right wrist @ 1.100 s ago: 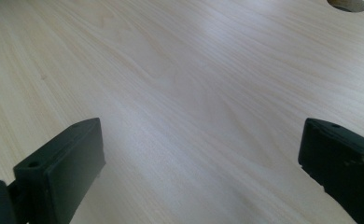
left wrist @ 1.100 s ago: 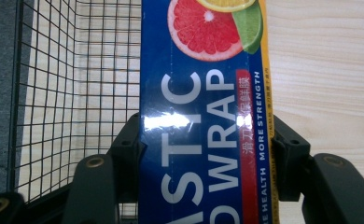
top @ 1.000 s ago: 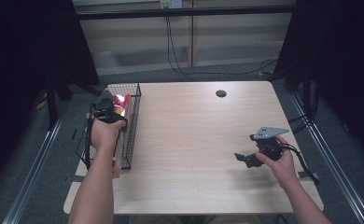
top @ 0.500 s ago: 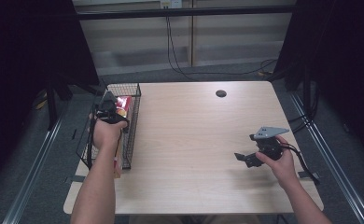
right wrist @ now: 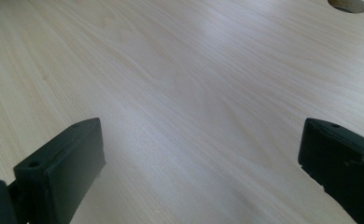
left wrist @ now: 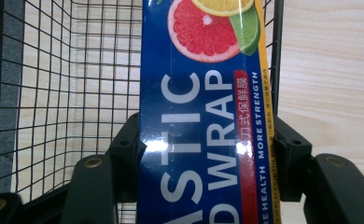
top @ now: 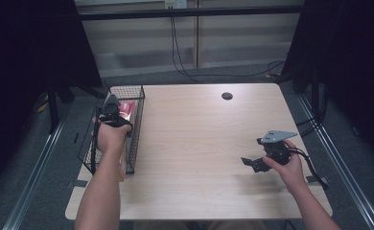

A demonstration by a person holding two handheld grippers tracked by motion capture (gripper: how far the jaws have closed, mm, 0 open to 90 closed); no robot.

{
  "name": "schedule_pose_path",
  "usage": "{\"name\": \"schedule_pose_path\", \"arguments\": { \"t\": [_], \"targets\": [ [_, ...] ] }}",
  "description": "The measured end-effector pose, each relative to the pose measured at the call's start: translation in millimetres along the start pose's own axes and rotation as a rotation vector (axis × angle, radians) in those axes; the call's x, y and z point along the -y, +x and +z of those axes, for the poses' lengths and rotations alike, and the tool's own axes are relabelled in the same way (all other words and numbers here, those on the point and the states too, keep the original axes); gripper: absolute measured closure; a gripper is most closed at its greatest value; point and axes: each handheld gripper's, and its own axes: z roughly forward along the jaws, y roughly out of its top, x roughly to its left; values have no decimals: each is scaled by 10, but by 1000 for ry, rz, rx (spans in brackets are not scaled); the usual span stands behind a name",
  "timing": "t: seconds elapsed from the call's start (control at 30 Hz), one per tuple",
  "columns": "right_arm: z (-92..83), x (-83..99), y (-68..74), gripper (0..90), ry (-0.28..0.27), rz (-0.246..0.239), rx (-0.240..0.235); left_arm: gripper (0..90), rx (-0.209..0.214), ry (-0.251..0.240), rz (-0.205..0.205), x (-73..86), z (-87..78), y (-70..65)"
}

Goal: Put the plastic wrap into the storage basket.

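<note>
Wire basket [top: 133, 128] at table's [top: 199, 143] left edge (box [left wrist: 203, 116] inside)

A pale wood table [top: 199, 143] with rounded corners stands in the middle of a grey carpeted floor [top: 27, 191]. Near its far edge there is a round cable hole [top: 227, 96]. Black curtains [top: 31, 57] hang on both sides and leave the corners of the room in deep shadow. Behind the table runs a light panelled wall [top: 223, 33] with a dark rail [top: 190, 11] across its top. Black cables [top: 175, 52] drop down the wall from a socket [top: 174, 4] and curl over the floor. Metal rails [top: 31, 177] lie along the floor on either side of the table. Soft light from above gives the tabletop a faint sheen.
</note>
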Motion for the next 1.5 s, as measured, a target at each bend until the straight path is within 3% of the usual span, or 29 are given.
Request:
{"name": "schedule_pose_path", "arguments": {
  "t": [0.07, 0.13, 0.93, 1.5],
  "targets": [
    [-2, 0, 1, 0, 0, 0, -1, 415, -6, 4, 20, -5, 3, 5],
    [-1, 2, 4, 0, 1, -1, 3, 414, 2, 2, -1, -1, 12, -17],
    [-24, 9, 19, 0, 3, 1, 6, 404, 4, 22, -1, 14, 57, -9],
    [-25, 4, 15, 0, -4, 1, 8, 393, 27, 8, -22, 8, -57, 31]
  ]
}}
